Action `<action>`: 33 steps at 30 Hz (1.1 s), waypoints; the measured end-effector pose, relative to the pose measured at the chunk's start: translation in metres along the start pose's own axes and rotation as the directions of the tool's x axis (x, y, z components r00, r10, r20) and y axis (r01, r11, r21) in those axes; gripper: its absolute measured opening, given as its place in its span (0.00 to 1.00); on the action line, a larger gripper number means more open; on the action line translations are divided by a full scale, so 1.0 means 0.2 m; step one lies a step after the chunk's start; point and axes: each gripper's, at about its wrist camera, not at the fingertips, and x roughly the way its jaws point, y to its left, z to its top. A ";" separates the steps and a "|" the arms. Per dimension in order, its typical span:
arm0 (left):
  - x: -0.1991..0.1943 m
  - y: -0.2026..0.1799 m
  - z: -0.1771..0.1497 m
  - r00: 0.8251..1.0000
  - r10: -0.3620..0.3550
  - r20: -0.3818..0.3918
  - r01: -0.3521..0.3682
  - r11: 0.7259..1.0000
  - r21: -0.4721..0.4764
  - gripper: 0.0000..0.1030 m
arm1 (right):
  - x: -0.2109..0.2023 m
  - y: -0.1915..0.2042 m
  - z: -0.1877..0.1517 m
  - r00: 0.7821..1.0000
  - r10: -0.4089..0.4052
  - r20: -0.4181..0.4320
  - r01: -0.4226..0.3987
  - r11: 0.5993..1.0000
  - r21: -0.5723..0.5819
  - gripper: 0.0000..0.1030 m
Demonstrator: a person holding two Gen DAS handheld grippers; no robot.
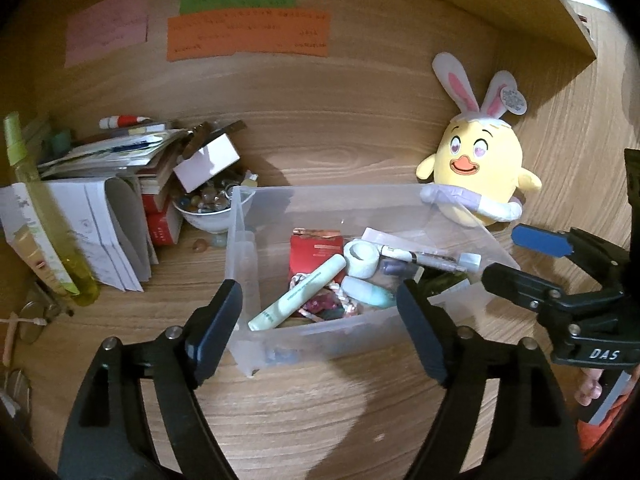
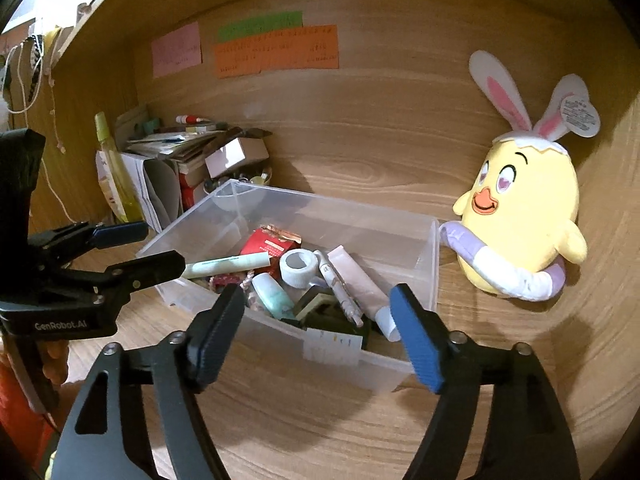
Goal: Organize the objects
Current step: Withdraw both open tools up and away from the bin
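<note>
Both hand-held grippers [image 1: 320,312] [image 2: 316,328] gape before the bin's near rim [image 1: 320,330].

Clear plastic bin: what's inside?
In the clear plastic bin: a red packet, a pale green tube, a white tape roll, a mint bottle, a pen and a pinkish tube. Smaller items underneath are covered and unidentifiable.

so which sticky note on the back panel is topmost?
The green note. It sits above the orange note, overlapped by that note's top edge; the pink note hangs lower, off to the left.
</note>
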 end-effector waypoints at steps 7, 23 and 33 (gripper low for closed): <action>-0.02 -0.01 -0.05 1.000 0.004 0.014 -0.004 1.000 0.000 0.82 | -0.03 0.00 -0.04 1.000 0.010 -0.001 -0.010 1.000 0.021 0.78; -0.06 -0.02 -0.08 1.000 -0.007 0.026 0.007 1.000 -0.006 0.86 | -0.06 0.02 -0.07 1.000 0.011 0.005 -0.011 1.000 0.026 0.79; -0.07 -0.03 -0.08 1.000 -0.008 0.028 0.008 1.000 -0.003 0.86 | -0.07 0.03 -0.07 1.000 0.012 0.007 -0.012 1.000 0.027 0.79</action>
